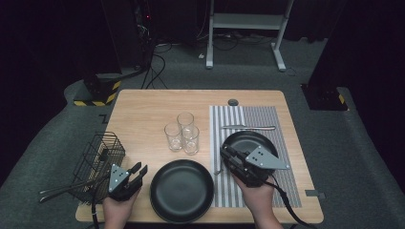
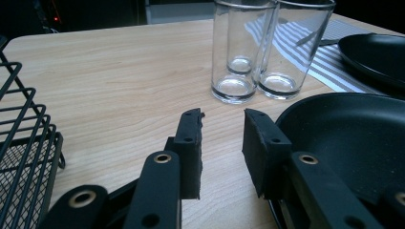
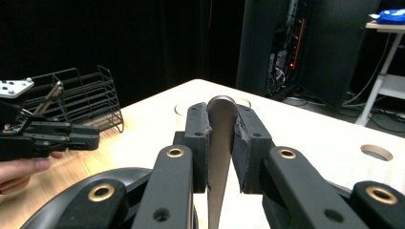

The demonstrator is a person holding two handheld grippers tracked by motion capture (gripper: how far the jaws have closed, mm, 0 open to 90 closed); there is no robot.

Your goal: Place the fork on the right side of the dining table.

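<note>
Right gripper (image 3: 220, 138) fingers clamp a table knife (image 3: 219, 157) over the small plate (image 1: 248, 141); left gripper (image 2: 222, 143) fingers apart, empty. A loose grip could let the knife slip.

Black tongs (image 1: 139, 171), brass rivets, grey 3-cornered plates, trailing black cables

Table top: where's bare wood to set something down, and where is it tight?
Free: the far-left stretch of the table, beyond the wire basket and left of the three glasses. A narrow strip lies between the basket and the large black plate. Crowded: the striped placemat, with the smaller black plate and a utensil.
</note>
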